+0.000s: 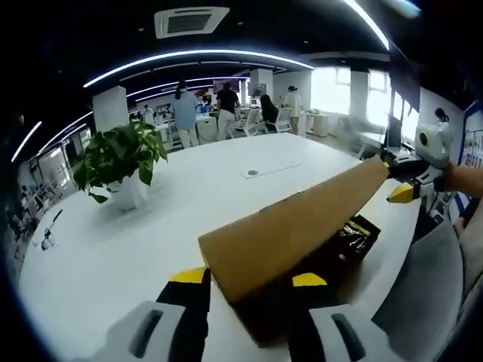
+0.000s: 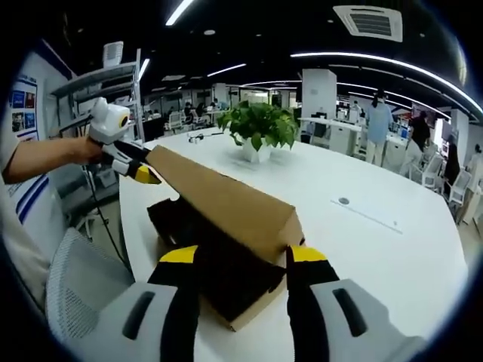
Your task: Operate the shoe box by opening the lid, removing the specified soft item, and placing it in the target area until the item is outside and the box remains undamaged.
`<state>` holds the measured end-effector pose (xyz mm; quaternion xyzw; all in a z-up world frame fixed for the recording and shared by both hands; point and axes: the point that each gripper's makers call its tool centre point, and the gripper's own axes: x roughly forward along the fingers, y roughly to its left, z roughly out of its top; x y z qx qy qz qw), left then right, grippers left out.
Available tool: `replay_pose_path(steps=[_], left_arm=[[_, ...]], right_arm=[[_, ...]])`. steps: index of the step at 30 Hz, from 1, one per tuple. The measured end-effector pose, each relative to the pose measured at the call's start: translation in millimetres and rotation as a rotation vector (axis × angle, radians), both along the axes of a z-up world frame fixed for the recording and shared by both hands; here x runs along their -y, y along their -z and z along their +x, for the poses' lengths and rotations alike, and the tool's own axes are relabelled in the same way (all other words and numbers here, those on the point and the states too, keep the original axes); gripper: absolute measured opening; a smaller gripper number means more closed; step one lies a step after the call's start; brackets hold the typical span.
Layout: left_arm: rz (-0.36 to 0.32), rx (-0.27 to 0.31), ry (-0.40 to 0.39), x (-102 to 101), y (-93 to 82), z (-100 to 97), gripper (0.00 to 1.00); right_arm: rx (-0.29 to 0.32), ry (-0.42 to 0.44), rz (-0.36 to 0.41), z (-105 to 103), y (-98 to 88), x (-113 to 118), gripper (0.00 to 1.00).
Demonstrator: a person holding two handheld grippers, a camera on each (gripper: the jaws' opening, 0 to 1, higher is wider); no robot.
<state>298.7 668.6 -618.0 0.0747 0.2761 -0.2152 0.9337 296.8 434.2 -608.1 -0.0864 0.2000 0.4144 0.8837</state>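
A brown cardboard shoe box (image 1: pixel 253 326) lies on the white table (image 1: pixel 151 226), and its inside is dark. The brown lid (image 1: pixel 294 230) is raised and slants above the box. Something dark with small yellow marks (image 1: pixel 358 231) lies inside; I cannot make out what it is. My left gripper (image 1: pixel 249 277) is open, its jaws standing either side of the lid's near end. My right gripper (image 1: pixel 400 181) is at the lid's far end. In the right gripper view, the right gripper (image 2: pixel 241 254) is open over the box (image 2: pixel 249 311), with the lid (image 2: pixel 219 200) by its right jaw. The left gripper (image 2: pixel 139 166) meets the far end.
A potted green plant (image 1: pixel 121 162) (image 2: pixel 260 128) stands on the table beyond the box. A flat sheet with a small disc (image 1: pixel 266 169) lies further back. A grey mesh chair (image 2: pixel 83 294) sits at the table edge. People stand among desks in the background.
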Motion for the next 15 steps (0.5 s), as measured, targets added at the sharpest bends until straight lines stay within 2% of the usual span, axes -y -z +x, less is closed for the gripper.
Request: replay_pose_path(steps=[10,15], left_arm=[[-0.007,0.041,-0.038,-7.8,-13.7,21.3,0.30],[-0.040,0.051,-0.063,-11.2,-20.5,35.3,0.28]], right_arm=[[0.034,0.001,0.008,20.1,-13.3,-1.4,0.40],[0.046,0.004,0.013,30.0,-18.2,-1.7,0.39]])
